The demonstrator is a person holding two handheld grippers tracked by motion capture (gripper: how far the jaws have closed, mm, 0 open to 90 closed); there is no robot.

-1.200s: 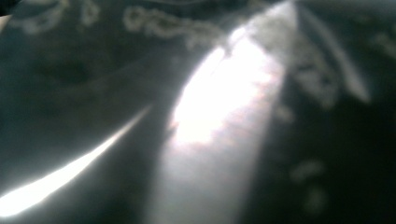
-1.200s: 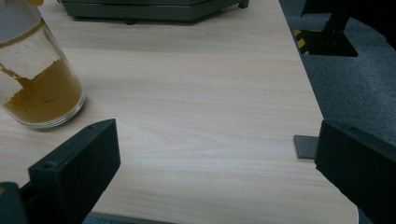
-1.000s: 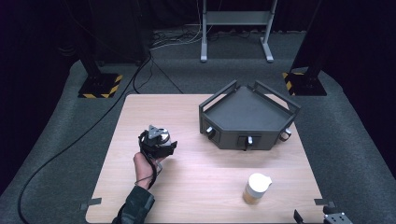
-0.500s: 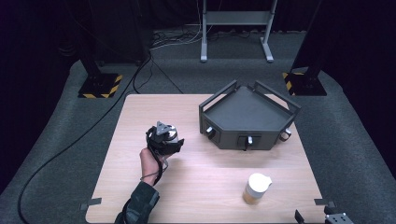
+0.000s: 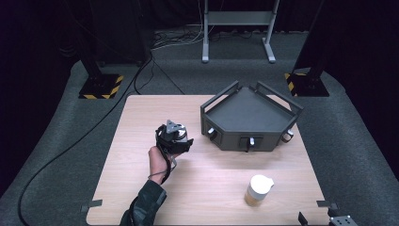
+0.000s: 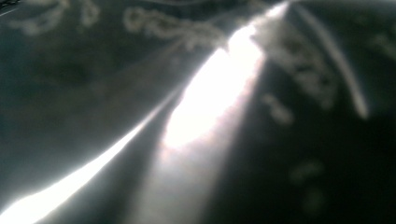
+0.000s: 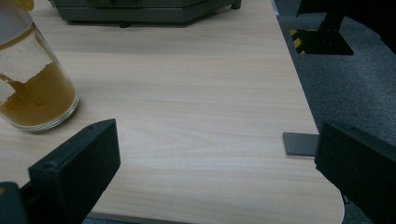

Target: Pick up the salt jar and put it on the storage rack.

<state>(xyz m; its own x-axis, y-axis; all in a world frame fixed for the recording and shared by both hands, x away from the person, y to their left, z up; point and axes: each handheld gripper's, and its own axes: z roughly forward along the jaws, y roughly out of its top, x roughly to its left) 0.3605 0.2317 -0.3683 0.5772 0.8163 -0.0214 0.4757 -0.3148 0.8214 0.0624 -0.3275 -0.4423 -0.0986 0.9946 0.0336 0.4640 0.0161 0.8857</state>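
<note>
In the high view a hand holds my left gripper (image 5: 173, 137) above the left middle of the wooden table (image 5: 141, 117), its grey three-cornered plate facing up. Its jaws are hidden there, and the left gripper view is a dark blur with one bright streak, so I cannot make out anything held. To its right stands a dark grey angular box (image 5: 249, 117) with knobs on its front. A glass jar (image 5: 258, 189) of yellow-brown powder with a white lid stands near the front right. My right gripper (image 7: 217, 154) rests at the table's front right corner, jaws wide apart and empty, the jar (image 7: 32, 84) to its left.
Grey tape markers (image 7: 301, 143) sit at the table's front corners. Black stands with hazard-striped bases (image 5: 101, 87) and a metal frame (image 5: 237, 28) stand on the carpet behind the table. A black cable (image 5: 70, 146) runs across the floor at left.
The left hand has carried its gripper to the right and slightly up, closer to the grey box. The jar, the box and the right gripper have not moved.
</note>
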